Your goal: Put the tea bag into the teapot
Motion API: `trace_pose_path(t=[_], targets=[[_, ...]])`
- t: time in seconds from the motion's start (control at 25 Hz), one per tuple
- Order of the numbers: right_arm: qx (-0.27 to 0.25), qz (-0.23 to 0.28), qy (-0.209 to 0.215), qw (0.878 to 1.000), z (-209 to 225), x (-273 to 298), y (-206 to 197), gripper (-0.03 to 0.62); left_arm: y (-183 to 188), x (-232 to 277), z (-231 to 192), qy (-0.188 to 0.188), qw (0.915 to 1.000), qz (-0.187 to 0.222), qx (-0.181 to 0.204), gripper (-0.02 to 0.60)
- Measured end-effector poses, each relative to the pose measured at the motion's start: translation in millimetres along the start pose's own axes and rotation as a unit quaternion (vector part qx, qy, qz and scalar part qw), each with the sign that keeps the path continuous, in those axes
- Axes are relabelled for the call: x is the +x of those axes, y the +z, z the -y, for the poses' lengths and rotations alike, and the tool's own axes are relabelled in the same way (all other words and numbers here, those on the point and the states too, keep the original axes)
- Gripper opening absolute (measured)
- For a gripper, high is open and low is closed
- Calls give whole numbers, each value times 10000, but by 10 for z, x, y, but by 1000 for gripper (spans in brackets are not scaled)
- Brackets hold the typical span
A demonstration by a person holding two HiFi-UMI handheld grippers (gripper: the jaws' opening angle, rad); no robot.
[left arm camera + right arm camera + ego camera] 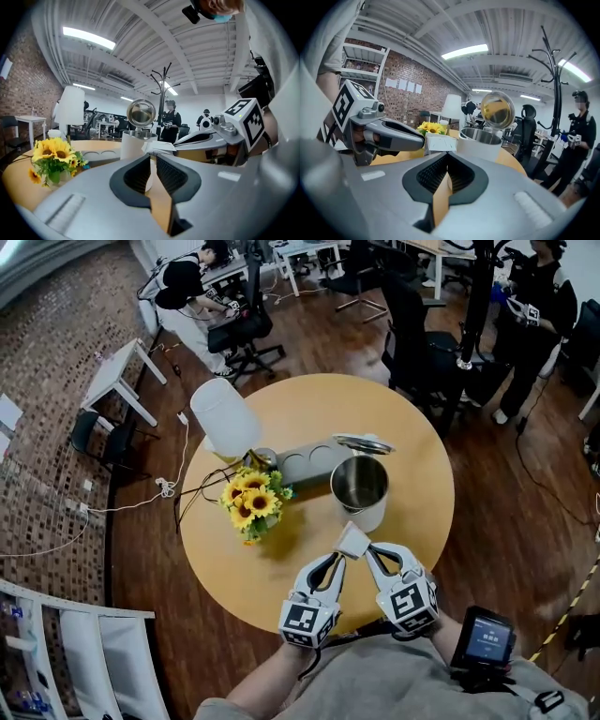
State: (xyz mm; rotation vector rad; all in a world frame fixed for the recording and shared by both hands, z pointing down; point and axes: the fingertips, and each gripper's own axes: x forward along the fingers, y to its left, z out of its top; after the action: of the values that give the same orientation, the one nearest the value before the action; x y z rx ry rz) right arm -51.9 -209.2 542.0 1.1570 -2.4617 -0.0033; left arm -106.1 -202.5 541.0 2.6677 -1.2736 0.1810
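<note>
Left claw (339, 555), right claw (368, 550): both you hold pinched shut on the tea bag (353, 540), just short of the teapot (366, 514).

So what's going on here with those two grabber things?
A person holds a gripper in each hand. The left gripper and the right gripper meet tip to tip, and both pinch a small white tea bag between them. The teapot stands just beyond it on the table with its lid up. The bag is not in the pot yet.
</note>
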Motion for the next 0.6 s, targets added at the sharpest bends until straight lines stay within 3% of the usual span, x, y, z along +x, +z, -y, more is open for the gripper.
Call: trace_pose_path(t=[0.28,0.6], targets=[[-167,553,-298,9979,168,-165,469,12,496,-43,-4,48,9985,474,283,9],[-367,748,-569,9949,323,-110,637,11,815,24,-123,28,9946,882,553,2]])
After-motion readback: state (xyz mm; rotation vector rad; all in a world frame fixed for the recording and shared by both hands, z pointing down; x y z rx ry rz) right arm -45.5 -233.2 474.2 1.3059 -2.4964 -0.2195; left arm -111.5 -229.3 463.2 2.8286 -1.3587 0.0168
